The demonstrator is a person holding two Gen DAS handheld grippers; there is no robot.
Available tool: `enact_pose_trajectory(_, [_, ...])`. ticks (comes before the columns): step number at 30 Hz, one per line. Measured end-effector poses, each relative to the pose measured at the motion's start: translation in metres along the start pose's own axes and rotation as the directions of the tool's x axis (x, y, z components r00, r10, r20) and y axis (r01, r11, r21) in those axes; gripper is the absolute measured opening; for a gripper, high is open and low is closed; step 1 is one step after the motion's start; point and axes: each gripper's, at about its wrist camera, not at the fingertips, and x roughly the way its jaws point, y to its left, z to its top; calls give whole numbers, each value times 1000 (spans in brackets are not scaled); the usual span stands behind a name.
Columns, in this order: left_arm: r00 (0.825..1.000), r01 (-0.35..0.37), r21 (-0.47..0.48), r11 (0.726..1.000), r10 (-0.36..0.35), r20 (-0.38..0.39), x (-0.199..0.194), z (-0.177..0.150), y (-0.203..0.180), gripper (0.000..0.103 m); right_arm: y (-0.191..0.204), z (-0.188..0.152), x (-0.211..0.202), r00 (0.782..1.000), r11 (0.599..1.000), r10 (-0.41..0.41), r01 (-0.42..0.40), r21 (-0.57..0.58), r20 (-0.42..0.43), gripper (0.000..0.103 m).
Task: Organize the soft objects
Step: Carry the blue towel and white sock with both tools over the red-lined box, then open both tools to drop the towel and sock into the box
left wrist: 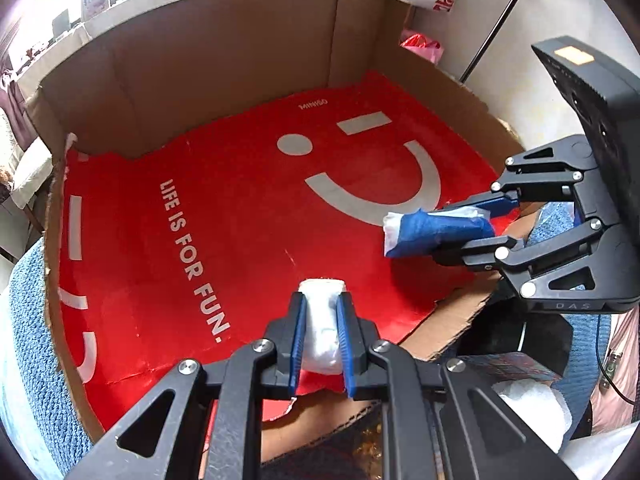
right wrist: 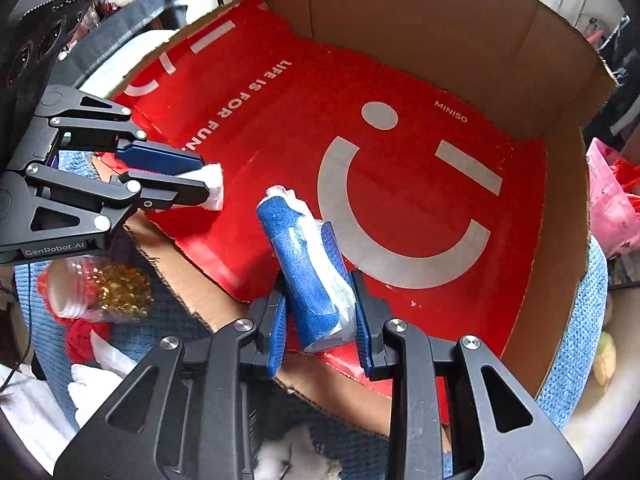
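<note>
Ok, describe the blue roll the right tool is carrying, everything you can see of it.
The blue roll is a soft, fuzzy blue cloth wound into a cylinder and wrapped in clear crinkled plastic that bunches white at its far end. The right tool is shut on its lower half, one blue pad on each side. It tilts forward and slightly left, hanging over the red floor of the cardboard box, apparently not resting on it. Nothing else touches it.

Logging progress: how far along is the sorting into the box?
Done: nothing lies in the box yet. In hand: left gripper clamps a white bundle; right gripper clamps a blue roll, both over its red floor. Left: releasing both, then the soft pieces outside.
</note>
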Motion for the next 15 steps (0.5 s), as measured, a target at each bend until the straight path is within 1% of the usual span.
enact_pose_trajectory(5, [1000,-5,1,1000,5,-11,9,2,3,18,-3,3,8,1000,1000,-17,17,-8,-19,27])
enact_pose_trajectory(10, [1000,-3,6,1000,3,-4,11,6,4,18,-6,2,8,1000,1000,-6,6,-3,-15,27])
enact_pose_trajectory(15, [1000,0,7,1000,0,-12,10,3,6,25,-7,4,13,1000,1000,3,-3,3,-19,27])
